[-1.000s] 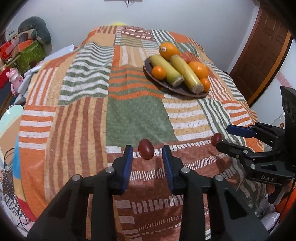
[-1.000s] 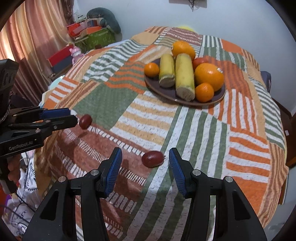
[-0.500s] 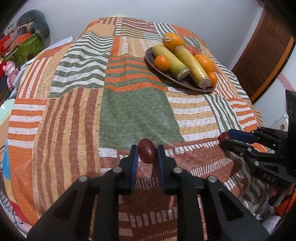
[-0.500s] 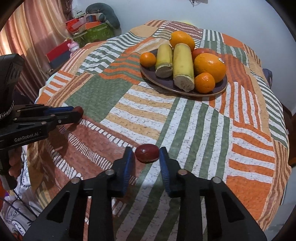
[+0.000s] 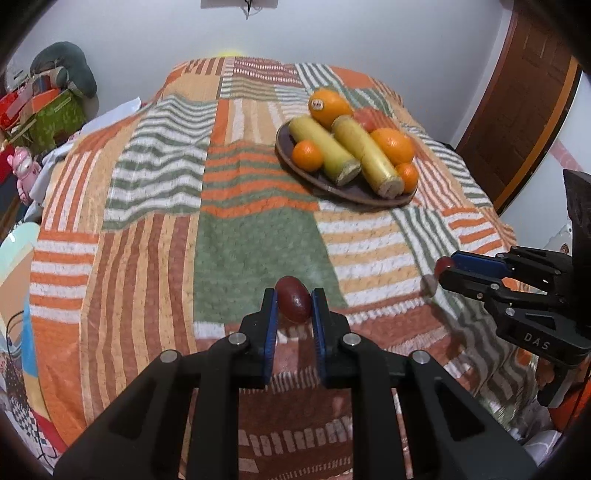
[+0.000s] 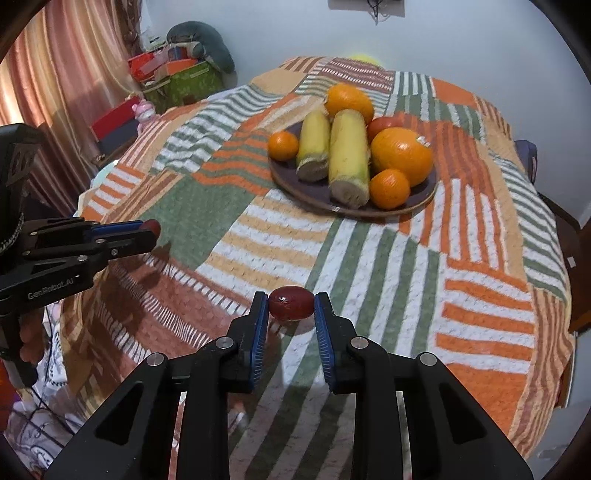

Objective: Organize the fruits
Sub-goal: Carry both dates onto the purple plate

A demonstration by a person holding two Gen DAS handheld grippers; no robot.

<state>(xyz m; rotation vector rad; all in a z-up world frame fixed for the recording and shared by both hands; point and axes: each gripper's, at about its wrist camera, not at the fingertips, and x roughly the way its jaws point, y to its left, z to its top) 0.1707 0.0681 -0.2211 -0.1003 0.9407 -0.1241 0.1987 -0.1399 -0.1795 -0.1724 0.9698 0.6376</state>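
My left gripper (image 5: 293, 306) is shut on a small dark red oval fruit (image 5: 293, 300), lifted just above the patchwork cloth. My right gripper (image 6: 291, 306) is shut on a second dark red fruit (image 6: 291, 302), also raised over the cloth. Each gripper shows in the other's view: the right one (image 5: 445, 271) at the right, the left one (image 6: 149, 230) at the left, fruit at its tips. A dark round plate (image 6: 317, 195) farther back holds oranges (image 6: 402, 155), two yellow-green stalks (image 6: 349, 151) and a red fruit (image 6: 384, 123); it also shows in the left wrist view (image 5: 332, 186).
The striped patchwork cloth (image 5: 240, 236) covers the whole table. Boxes, a pink toy (image 6: 144, 110) and a grey cushion (image 6: 199, 35) lie beyond the far left edge, by a curtain. A wooden door (image 5: 517, 110) stands at the right.
Both grippers have closed from open onto their red fruits and lifted them slightly off the cloth.
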